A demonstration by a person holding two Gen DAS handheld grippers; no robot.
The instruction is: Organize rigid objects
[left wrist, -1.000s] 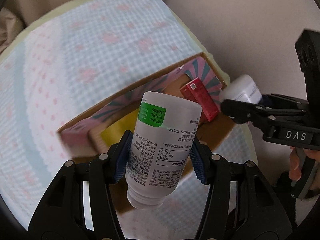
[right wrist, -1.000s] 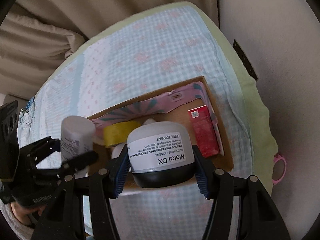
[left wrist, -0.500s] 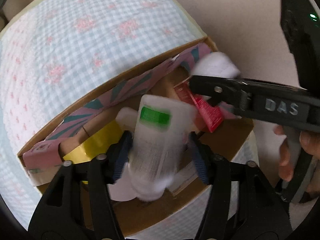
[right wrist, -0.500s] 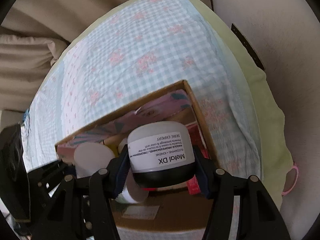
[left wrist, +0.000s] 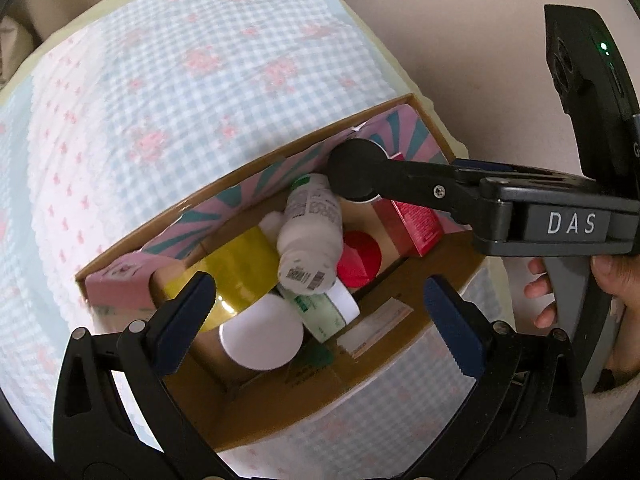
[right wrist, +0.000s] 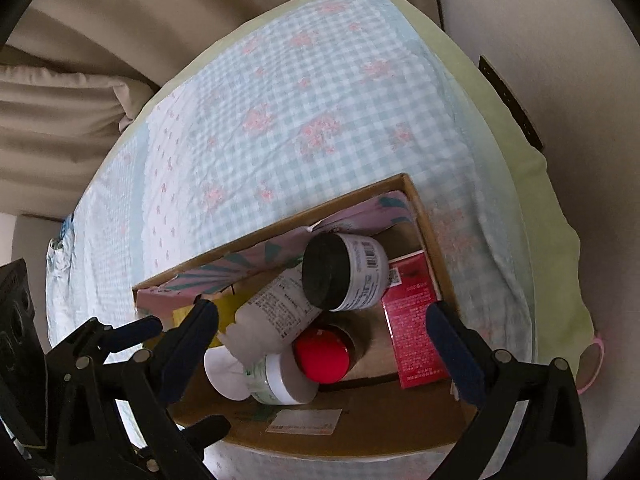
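The left gripper [left wrist: 316, 316] has its 2 fingers spread wide apart, holding nothing. The right gripper [right wrist: 328, 334] is spread wide too, also holding nothing. A bare hand [left wrist: 608, 280] grips the right gripper's handle.

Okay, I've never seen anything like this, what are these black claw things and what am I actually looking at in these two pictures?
They are hand-held grippers, one in each of a person's hands, not a robot arm. Each carries a wide-angle camera looking forward along its jaws, so one picture comes from the left gripper and one from the right gripper. Both sets of blue-padded jaws stand open and hold nothing.

Below them sits a cardboard box on a checked blue cloth. Inside lie a white bottle on its side, a jar with a black base, a red-lidded jar, a red carton, a yellow item and some white-capped containers. In the left picture, the other gripper reaches in from the right, with the person's hand on it.
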